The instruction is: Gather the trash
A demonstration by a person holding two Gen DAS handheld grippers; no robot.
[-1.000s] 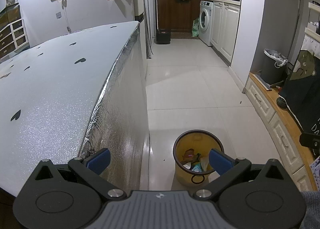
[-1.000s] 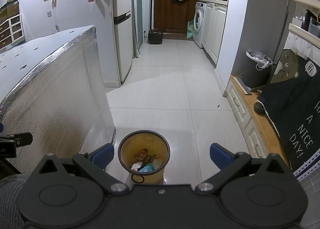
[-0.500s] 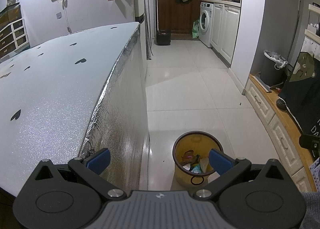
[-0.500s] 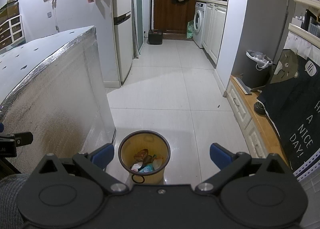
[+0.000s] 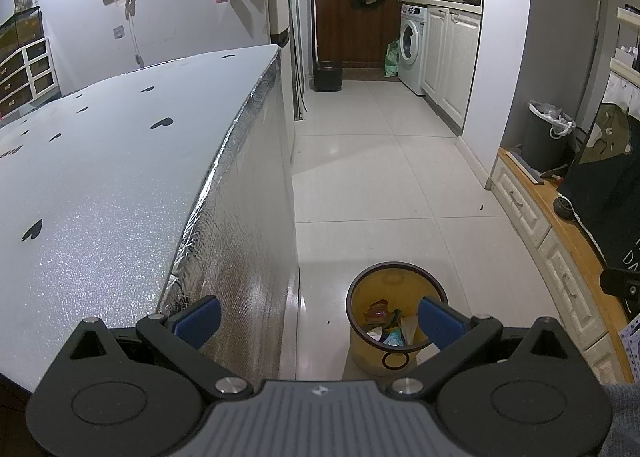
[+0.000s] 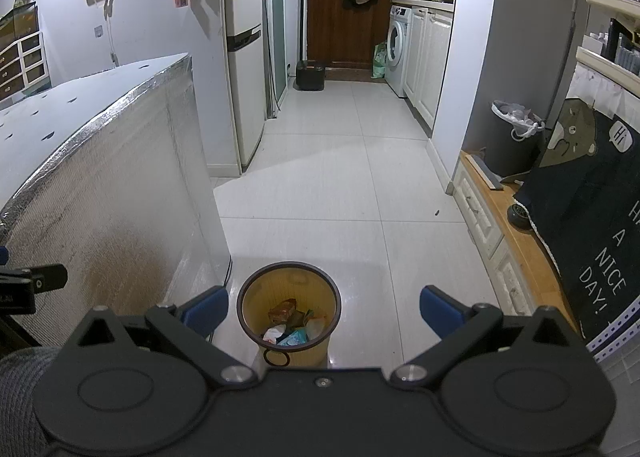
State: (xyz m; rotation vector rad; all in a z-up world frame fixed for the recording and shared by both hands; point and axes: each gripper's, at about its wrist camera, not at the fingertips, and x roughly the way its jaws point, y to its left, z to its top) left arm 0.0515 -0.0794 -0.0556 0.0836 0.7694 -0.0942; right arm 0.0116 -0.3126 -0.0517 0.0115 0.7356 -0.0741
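Landmark: the small round yellow plastic waste bin with a dark rim (image 6: 289,311), standing upright on the white tiled floor (image 6: 340,185). It holds mixed trash (image 6: 294,325): crumpled wrappers, white paper and a teal packet, all lying below the rim.

Left gripper (image 5: 318,321): black body, blue-padded fingers spread wide, nothing between them. In its view the bin (image 5: 396,317) sits low and right of centre, with the right fingertip (image 5: 434,319) overlapping the bin's near rim. Whether it touches cannot be told.

Right gripper (image 6: 324,307): fingers likewise spread wide and empty. The bin appears between them, nearer the left fingertip (image 6: 206,307).

To the left of the bin, just beside it, stands a table under a silver foil-backed cover printed with small black hearts (image 5: 100,177), whose draped side reaches the floor.

Beyond the bin, well apart, a grey lidded bin lined with a white bag (image 6: 512,137) stands by the wall, to the right. A white front-loading washing machine (image 6: 396,53) sits farther back.
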